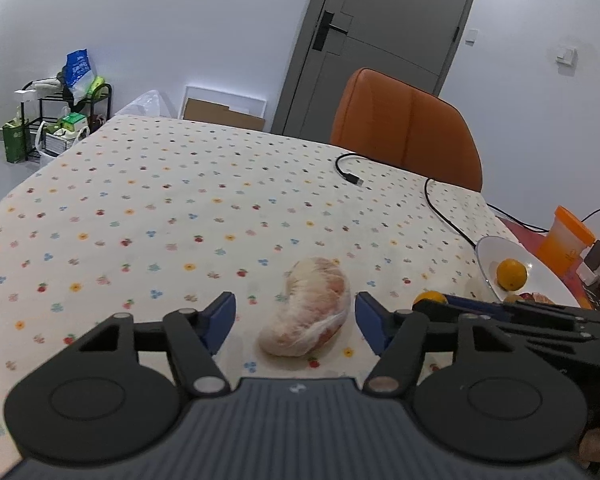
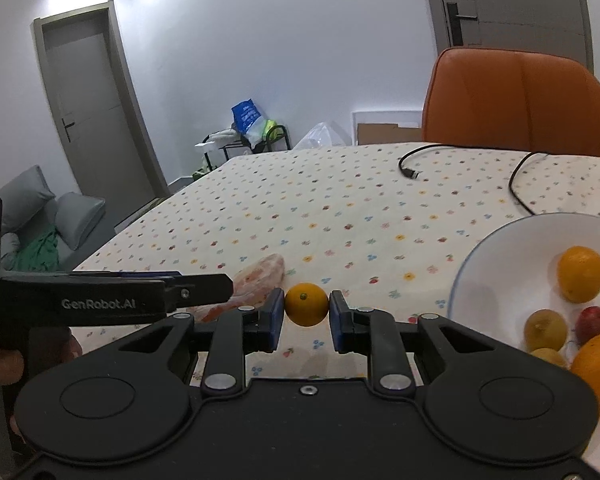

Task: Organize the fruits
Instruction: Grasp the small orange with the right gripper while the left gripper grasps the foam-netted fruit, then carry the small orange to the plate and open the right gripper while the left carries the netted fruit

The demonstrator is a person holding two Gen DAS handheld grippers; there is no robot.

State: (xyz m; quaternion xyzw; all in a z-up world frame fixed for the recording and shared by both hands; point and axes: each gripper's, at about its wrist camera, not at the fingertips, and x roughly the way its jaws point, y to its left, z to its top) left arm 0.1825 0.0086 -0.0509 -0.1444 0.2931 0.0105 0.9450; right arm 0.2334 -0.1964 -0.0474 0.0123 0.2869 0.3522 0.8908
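Observation:
A pale pink fruit piece wrapped in clear film [image 1: 306, 312] lies on the flowered tablecloth [image 1: 160, 208]. My left gripper [image 1: 296, 308] is open, one finger on each side of the piece, neither touching it. In the right wrist view my right gripper [image 2: 306, 310] is shut on a small orange [image 2: 306, 304], just left of the white plate [image 2: 496, 256]. The plate holds a bigger orange [image 2: 581, 274] and several other fruits. The left gripper's body [image 2: 140, 298] reaches in from the left over the wrapped piece [image 2: 260, 278]. The held orange [image 1: 430, 297] also peeks out in the left view.
A black USB cable [image 1: 436, 200] snakes across the far right of the table. An orange chair [image 1: 404, 124] stands behind the table. An orange cup [image 1: 566, 240] and plugs sit past the plate [image 1: 496, 252]. A hand [image 2: 4, 360] holds the left gripper.

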